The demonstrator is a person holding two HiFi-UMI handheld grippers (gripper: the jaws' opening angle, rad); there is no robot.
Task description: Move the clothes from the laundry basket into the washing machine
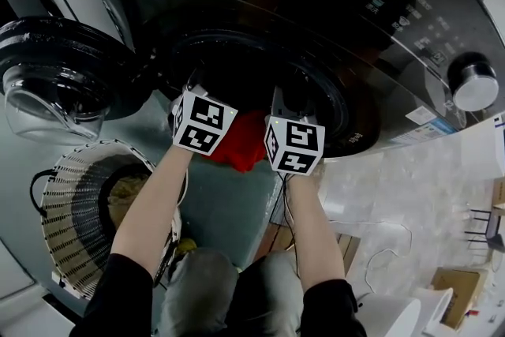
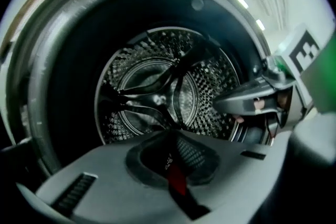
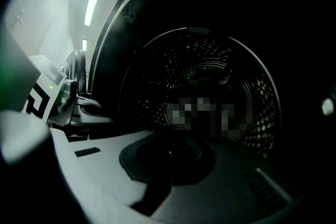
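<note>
Red garment [image 1: 243, 146] hangs between the two tools at the mouth of the washing machine [image 1: 379, 51], with the steel drum [image 2: 152, 92] straight ahead of both. Left tool [image 2: 170, 136] is clamped fully closed, a red strip of the garment pinched in its slit. Right tool [image 3: 170, 150] sits just beside it, also fully closed. The cloth reaches its side, but its own view is too dark to confirm a pinch. Laundry basket [image 1: 71, 209] is on the floor, down behind the left tool. Open door [image 1: 55, 83] is off to that tool's left.
</note>
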